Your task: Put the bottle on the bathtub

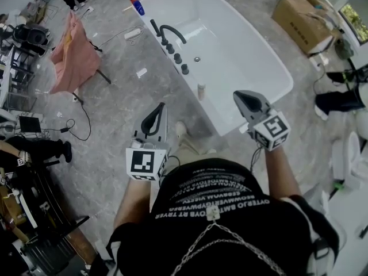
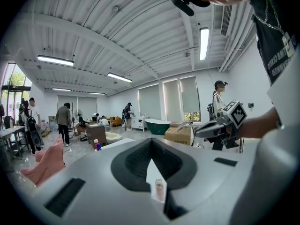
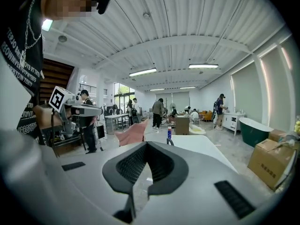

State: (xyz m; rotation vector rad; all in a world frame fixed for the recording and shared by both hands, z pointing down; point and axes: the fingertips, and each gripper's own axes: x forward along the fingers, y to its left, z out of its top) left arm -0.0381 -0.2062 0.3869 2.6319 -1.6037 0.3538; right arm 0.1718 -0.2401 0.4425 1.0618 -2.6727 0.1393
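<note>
Already bottle (image 1: pixel 201 91) stands upright on near rim of tub (image 1: pixel 241 50); left gripper (image 1: pixel 160 109), right gripper (image 1: pixel 240 98) fingers together, empty. Narrow base, so avoid knocking it.

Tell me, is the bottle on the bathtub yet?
It looks done. A small bottle stands upright on the rim of the bathtub, near the black tap. Nothing is in hand: the left gripper and the right gripper both have their fingers closed on nothing and are held clear of the bottle. Nothing seems left to do, apart from perhaps backing away.
</note>
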